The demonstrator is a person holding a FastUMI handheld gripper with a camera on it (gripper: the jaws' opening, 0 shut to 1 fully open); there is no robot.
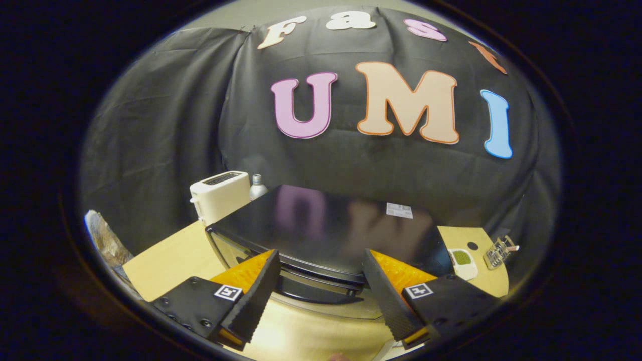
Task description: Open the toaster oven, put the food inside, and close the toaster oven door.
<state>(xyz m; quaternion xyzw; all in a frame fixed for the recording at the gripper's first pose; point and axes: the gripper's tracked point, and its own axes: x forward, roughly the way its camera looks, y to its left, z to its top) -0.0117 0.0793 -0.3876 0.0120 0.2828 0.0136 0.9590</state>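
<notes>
Seemingly at the opening step, the gripper hangs wide over the toaster oven, needing its door handle next.

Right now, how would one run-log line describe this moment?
hand-held gripper: open, holding nothing | toaster oven: just ahead of fingers, seen from above | door state: cannot tell | pop-up toaster: beyond it

Toaster oven just ahead of the spread tongs (pop-up toaster behind-left)
</notes>
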